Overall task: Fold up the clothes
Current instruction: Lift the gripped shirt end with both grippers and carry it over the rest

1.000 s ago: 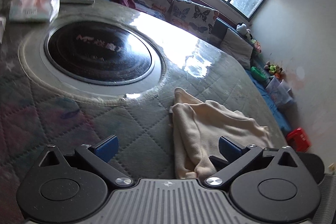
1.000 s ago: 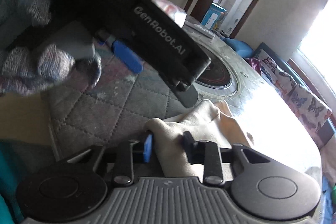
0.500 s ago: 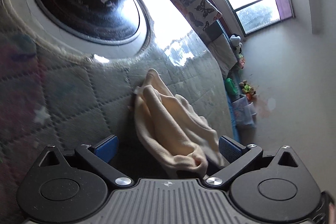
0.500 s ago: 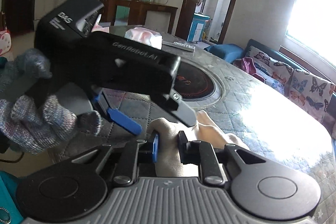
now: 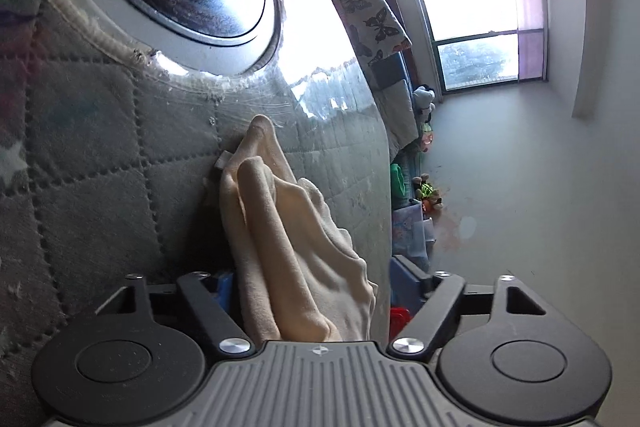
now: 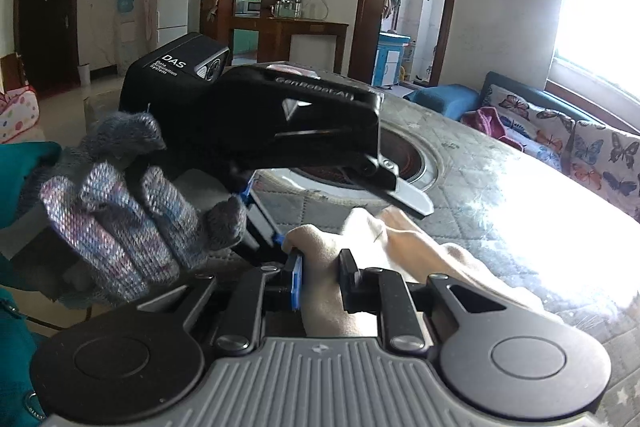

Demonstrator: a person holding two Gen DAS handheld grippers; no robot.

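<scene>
While its jaws are closing, the left gripper [image 5: 316, 291] straddles the near end of the cream garment [image 5: 280, 227] on the quilted table cover [image 5: 100, 167], pads not yet pressing, likely to take a second corner. In the right wrist view, the right gripper [image 6: 320, 279] is clamped on that bunched cloth, probably steadying it for the fold.

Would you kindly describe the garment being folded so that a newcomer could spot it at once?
Find the quilted grey table cover with the round black hob set into it. Nearer than the hob lies a cream garment, bunched up, the only pale, soft thing there.
</scene>
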